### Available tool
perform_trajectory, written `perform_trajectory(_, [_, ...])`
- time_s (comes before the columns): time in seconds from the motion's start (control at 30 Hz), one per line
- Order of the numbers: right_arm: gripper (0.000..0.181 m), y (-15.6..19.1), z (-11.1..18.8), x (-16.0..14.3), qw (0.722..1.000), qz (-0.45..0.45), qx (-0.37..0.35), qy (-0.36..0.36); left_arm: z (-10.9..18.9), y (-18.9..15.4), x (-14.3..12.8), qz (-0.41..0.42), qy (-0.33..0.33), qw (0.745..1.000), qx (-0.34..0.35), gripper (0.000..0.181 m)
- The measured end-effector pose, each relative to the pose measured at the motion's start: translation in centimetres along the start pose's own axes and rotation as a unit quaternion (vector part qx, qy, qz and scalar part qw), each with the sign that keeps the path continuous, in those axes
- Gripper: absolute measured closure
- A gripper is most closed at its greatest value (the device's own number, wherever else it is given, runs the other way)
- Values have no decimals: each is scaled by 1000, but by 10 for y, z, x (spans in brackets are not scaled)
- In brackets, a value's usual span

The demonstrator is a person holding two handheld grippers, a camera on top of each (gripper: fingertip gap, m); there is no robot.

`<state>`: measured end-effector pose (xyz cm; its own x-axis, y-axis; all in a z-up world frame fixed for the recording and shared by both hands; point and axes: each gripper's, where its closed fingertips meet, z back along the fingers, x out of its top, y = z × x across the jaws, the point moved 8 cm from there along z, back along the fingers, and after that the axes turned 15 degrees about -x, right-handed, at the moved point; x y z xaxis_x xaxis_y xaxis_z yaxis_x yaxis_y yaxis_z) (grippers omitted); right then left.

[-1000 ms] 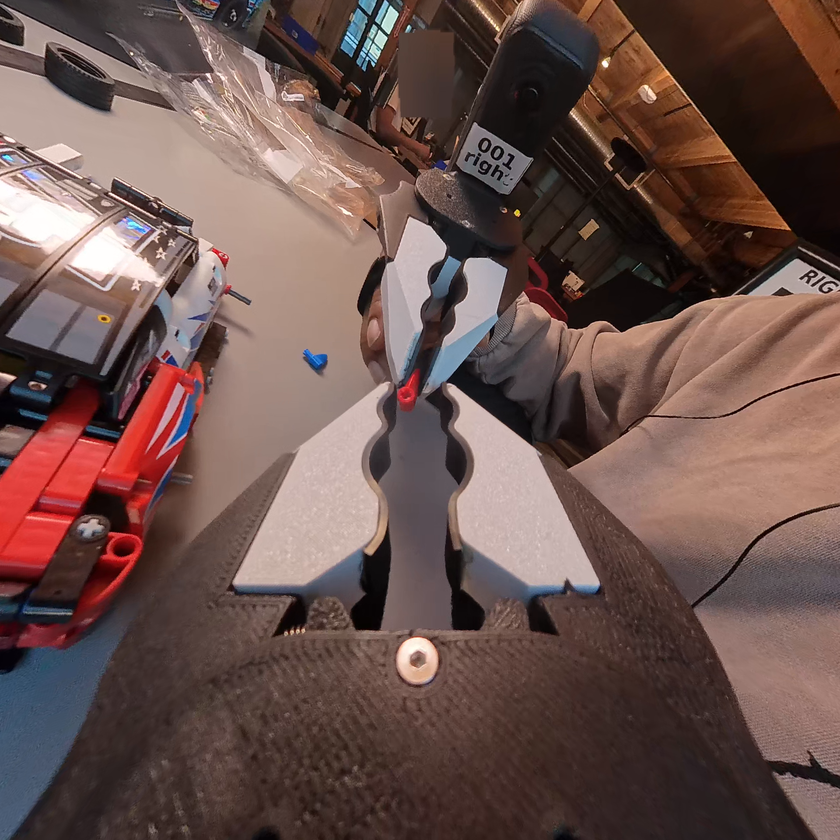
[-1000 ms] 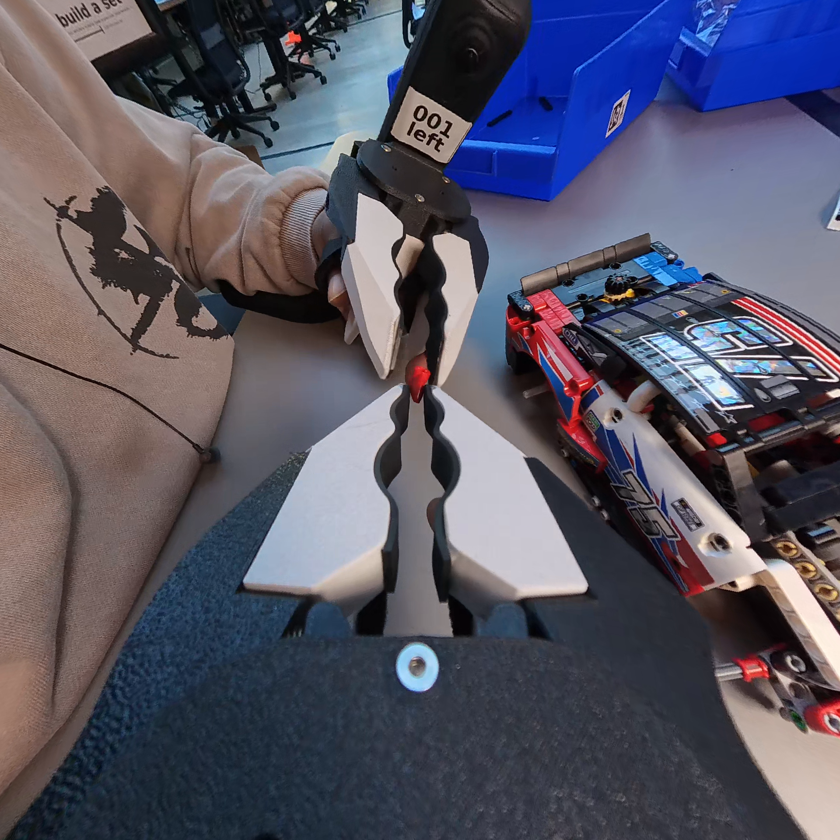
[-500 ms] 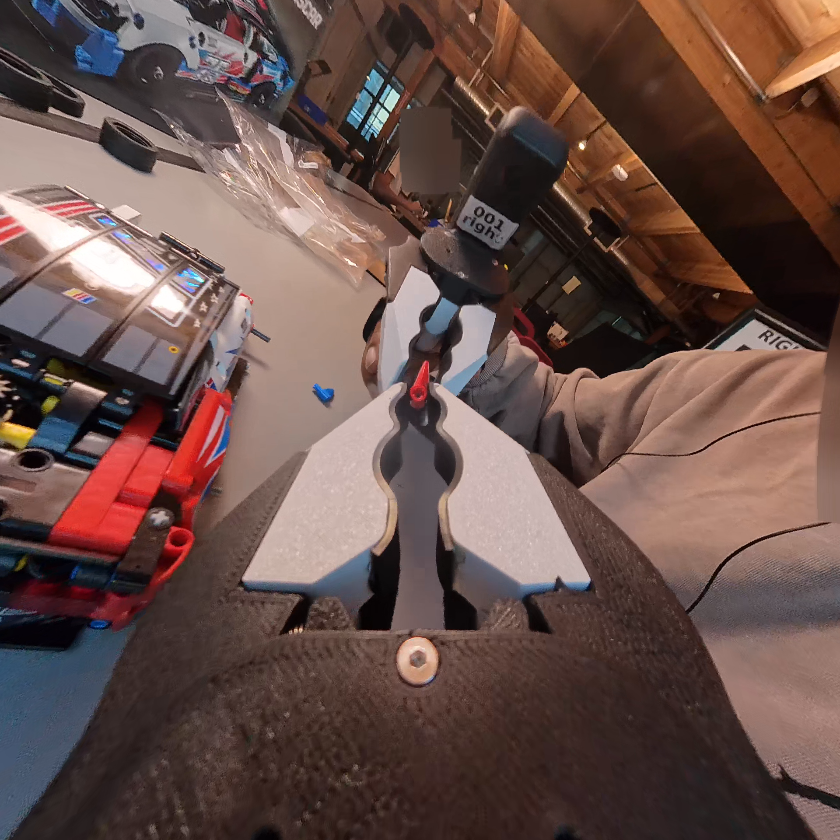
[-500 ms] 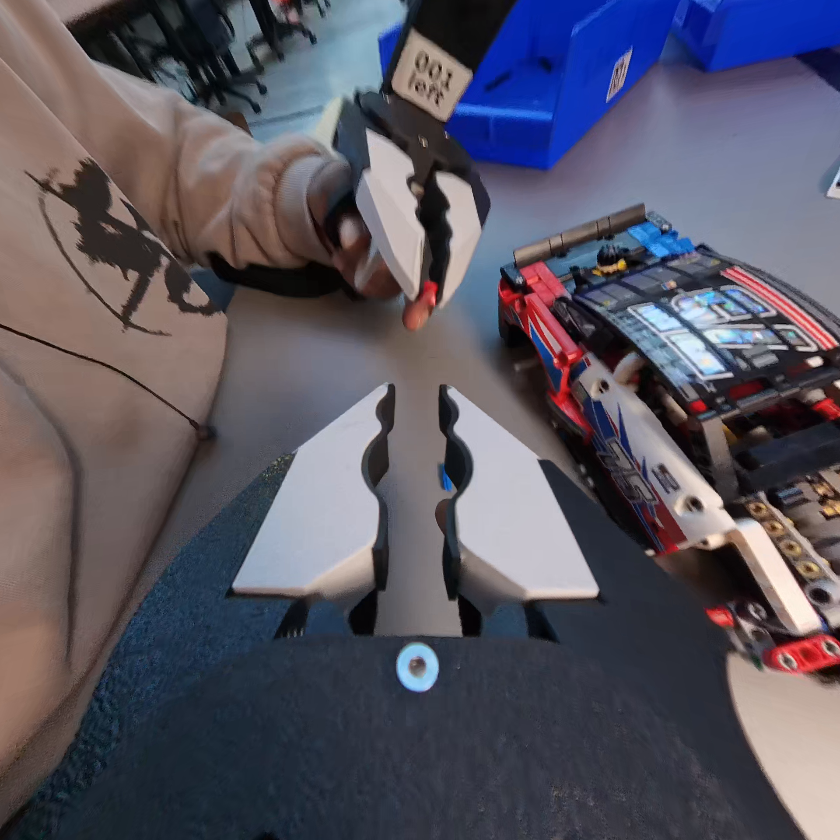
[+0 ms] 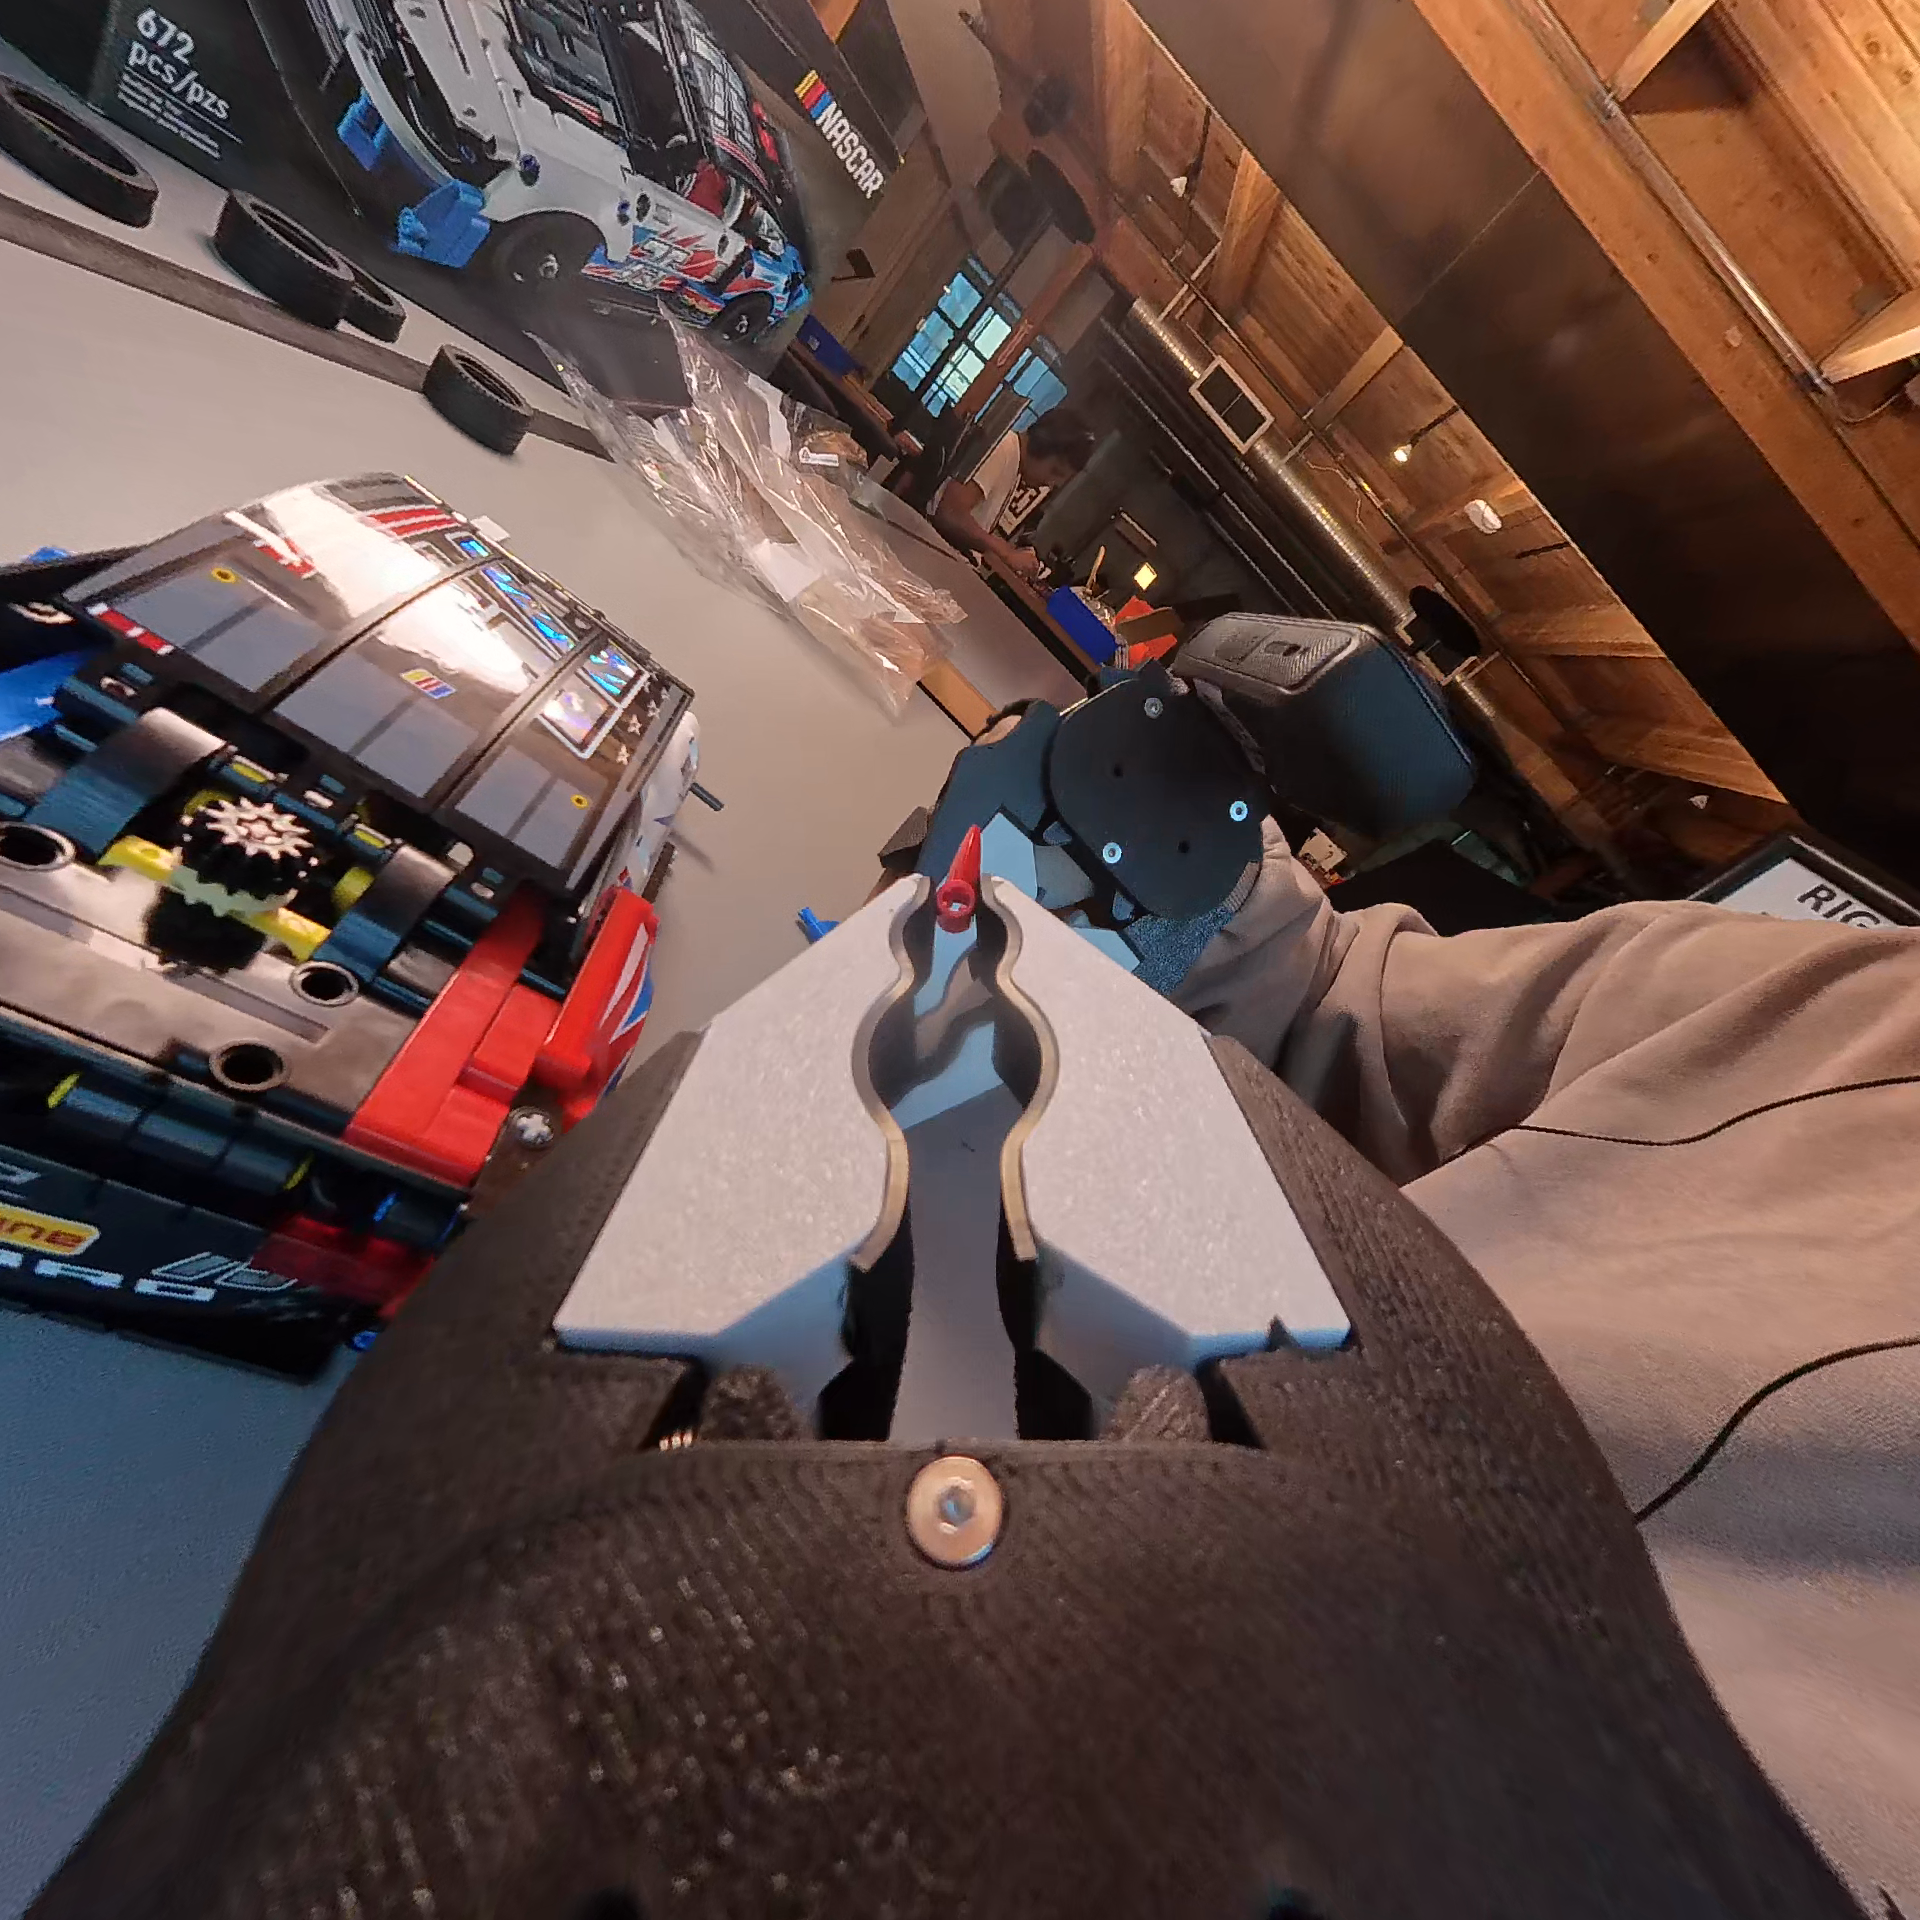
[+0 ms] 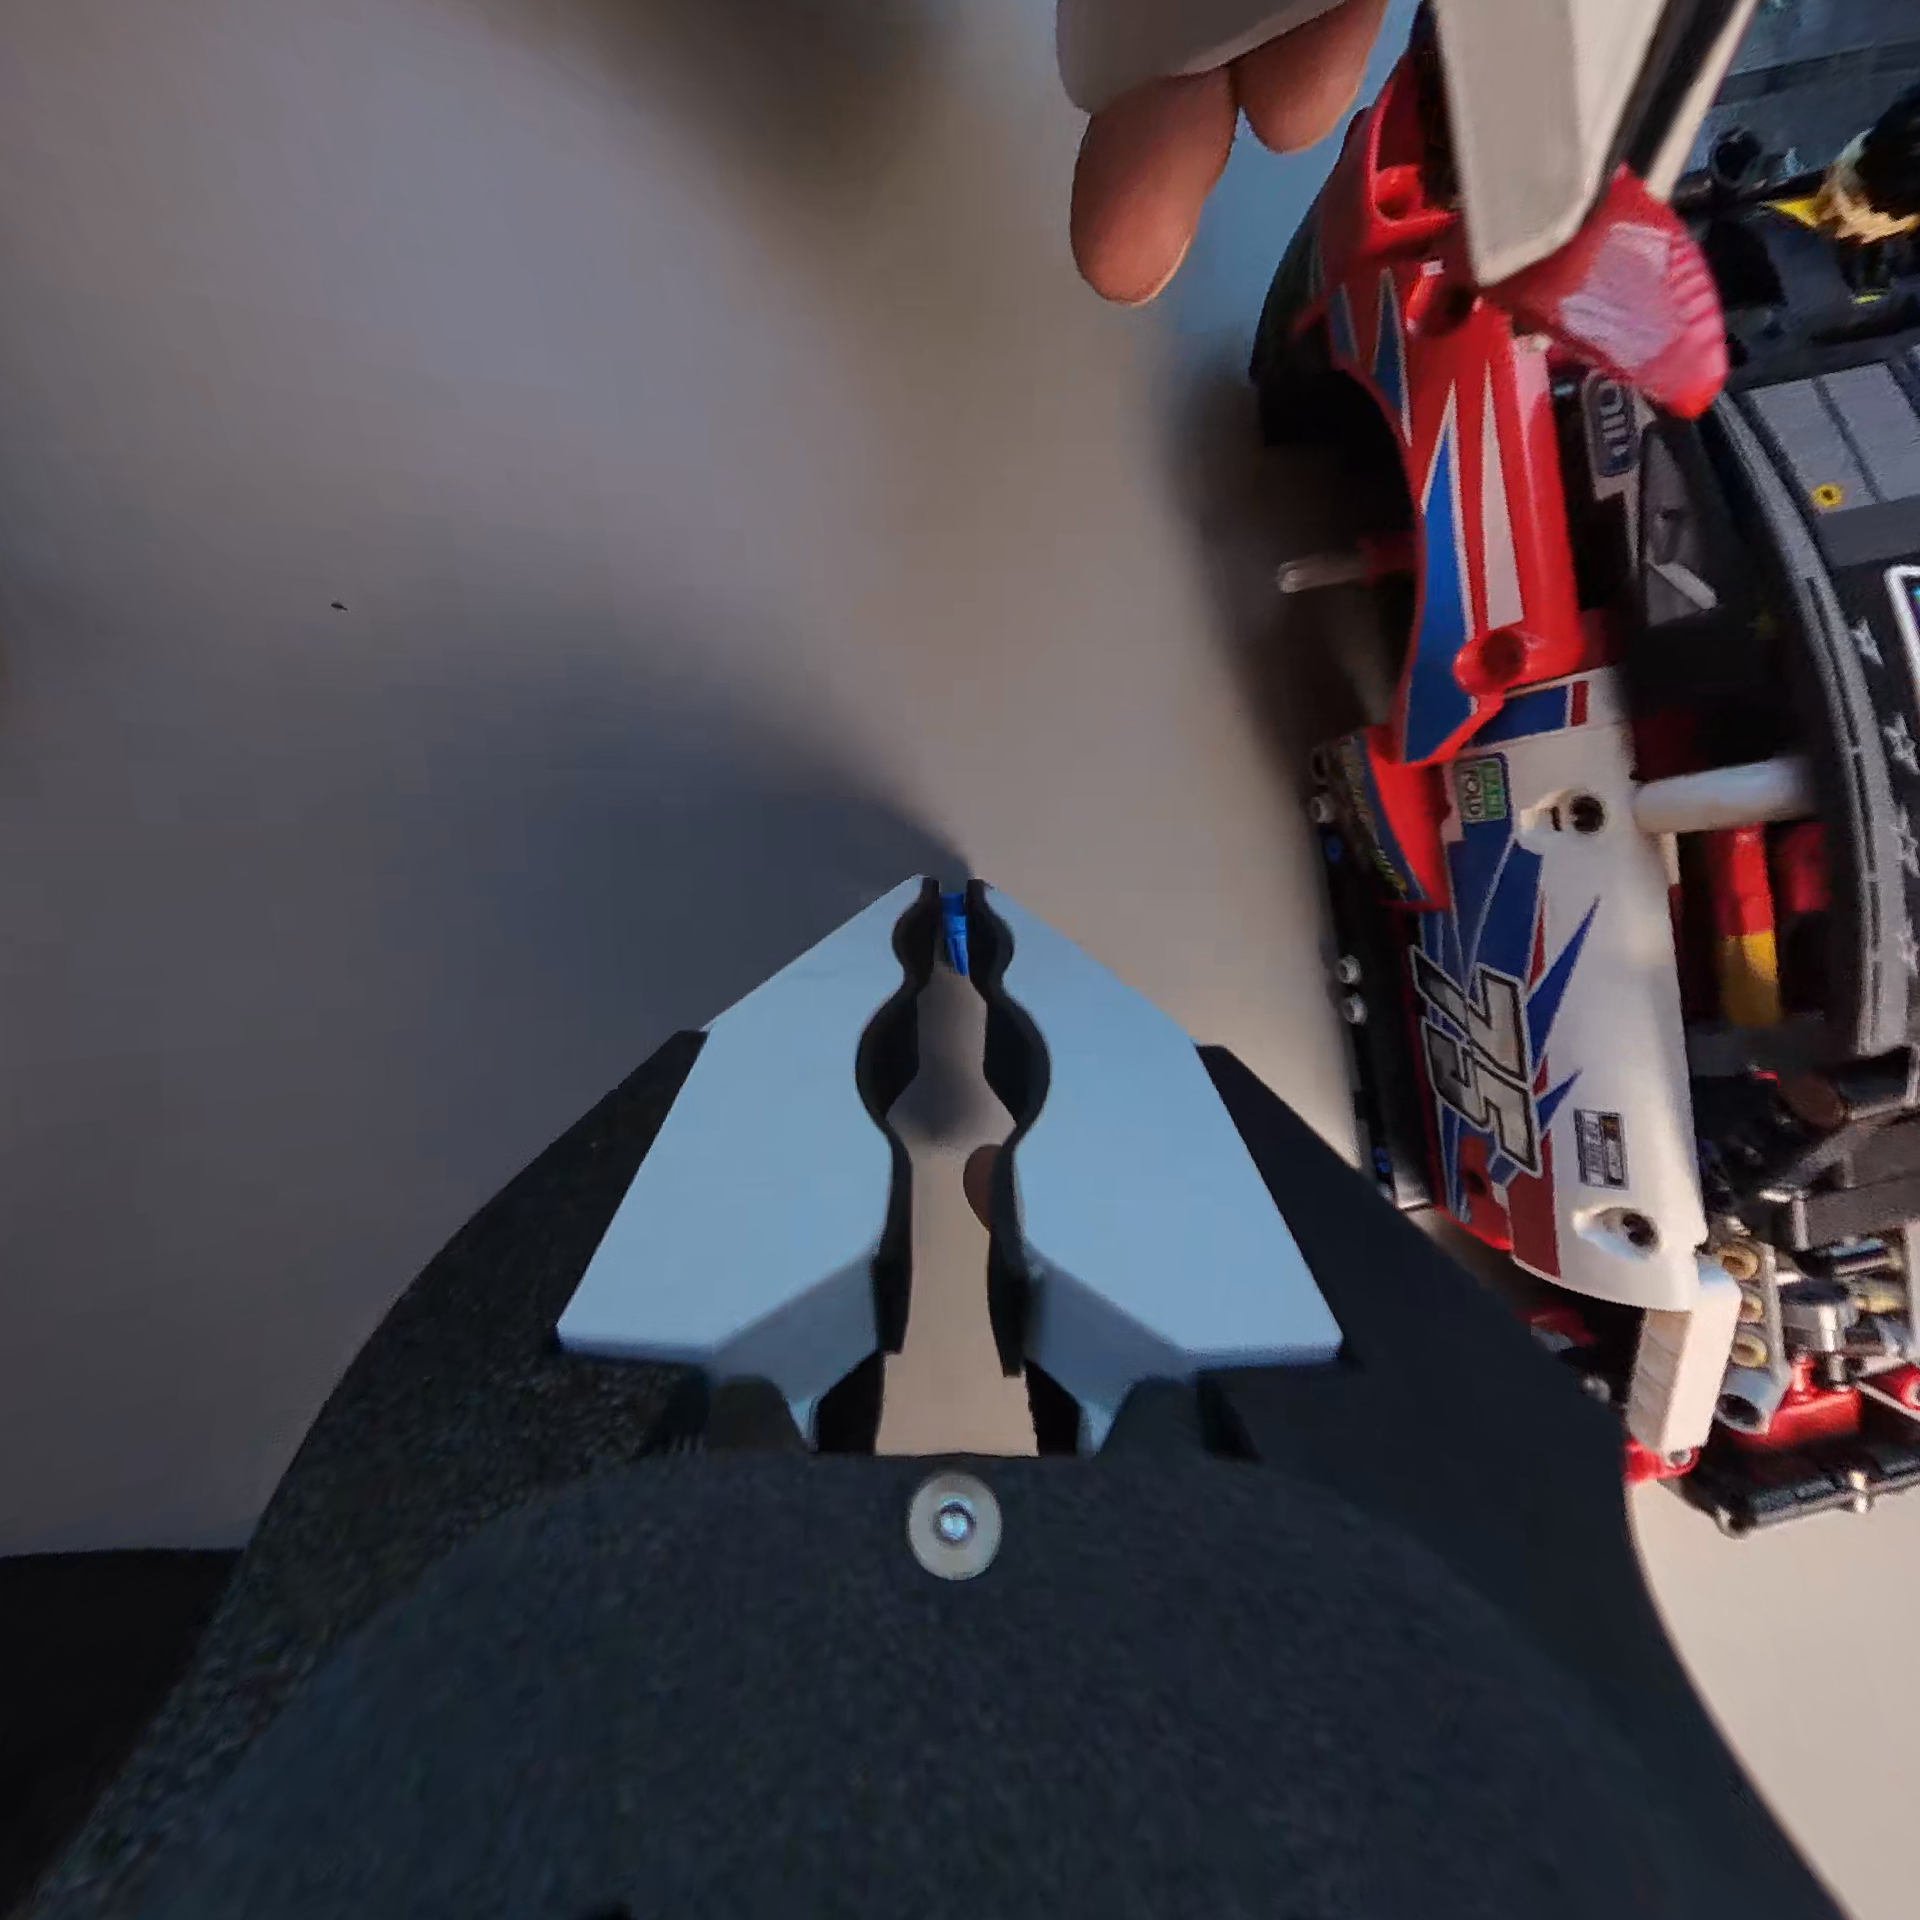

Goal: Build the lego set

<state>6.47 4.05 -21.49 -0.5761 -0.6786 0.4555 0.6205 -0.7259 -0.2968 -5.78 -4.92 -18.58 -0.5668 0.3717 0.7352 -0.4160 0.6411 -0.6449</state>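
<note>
My left gripper point(image 5: 954, 883) is shut on a small red piece point(image 5: 958, 891) that sticks up from its tips, held beside the red, white and black lego car point(image 5: 312, 831). In the right wrist view that gripper point(image 6: 1558, 135) and the blurred red piece point(image 6: 1631, 301) hang over the car's red fender point(image 6: 1455, 540). My right gripper point(image 6: 951, 896) points down at the grey table point(image 6: 520, 520), its jaws closed on a small blue pin point(image 6: 954, 940). It also shows in the left wrist view point(image 5: 1143, 810), low behind the left fingers.
Loose black tyres point(image 5: 281, 260), the set's box point(image 5: 520, 135) and clear plastic bags point(image 5: 779, 520) lie at the table's far side. A person sits in the background point(image 5: 997, 488). A hand's fingers point(image 6: 1132, 208) hang above the table near the car. My hands' fingertips stand some 11 cm from each other.
Both grippers held the red piece; the right one let go and opened. It then swung down to the table and closed on the blue pin. The left gripper moved toward the car.
</note>
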Motion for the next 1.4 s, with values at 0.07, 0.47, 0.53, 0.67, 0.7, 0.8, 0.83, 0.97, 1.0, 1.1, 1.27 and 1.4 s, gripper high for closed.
perform_trajectory(0.07, [179, -1, -1, 2, 1000, 9, -3, 5, 0, -1, 0, -5, 2, 1000, 3, 176])
perform_trajectory(0.47, [179, -40, 48, 8, 774, -464, 23, -429, -1, 4, -2, 98, -80, 992, -22, 177])
perform_trajectory(0.53, [180, -44, 50, 7, 714, -514, 32, -475, -5, 3, -5, 138, -107, 983, -54, 177])
perform_trajectory(0.67, [180, -46, 49, 12, 671, -536, 42, -511, -10, -1, -9, 183, -146, 966, -108, 178])
perform_trajectory(0.7, [179, -45, 49, 15, 666, -535, 43, -518, -12, -2, -10, 184, -141, 966, -110, 178])
perform_trajectory(0.8, [180, -41, 46, 23, 674, -527, 55, -514, -15, -5, -11, 169, -126, 971, -112, 178])
perform_trajectory(0.83, [180, -39, 44, 23, 679, -524, 56, -512, -15, -6, -11, 162, -125, 973, -111, 178])
perform_trajectory(0.97, [180, -34, 41, 21, 685, -519, 65, -506, -10, -5, -7, 157, -137, 972, -106, 178])
perform_trajectory(1.0, [180, -34, 42, 20, 687, -517, 65, -506, -9, -5, -7, 156, -139, 973, -103, 178])
perform_trajectory(1.1, [180, -33, 43, 18, 698, -503, 57, -506, -8, -5, -5, 156, -144, 972, -105, 179])
perform_trajectory(1.27, [180, -31, 44, 14, 716, -486, 41, -500, -7, -6, -3, 145, -142, 974, -101, 178])
perform_trajectory(1.4, [180, -33, 46, 12, 725, -479, 32, -494, -8, -2, -8, 135, -109, 983, -60, 178])
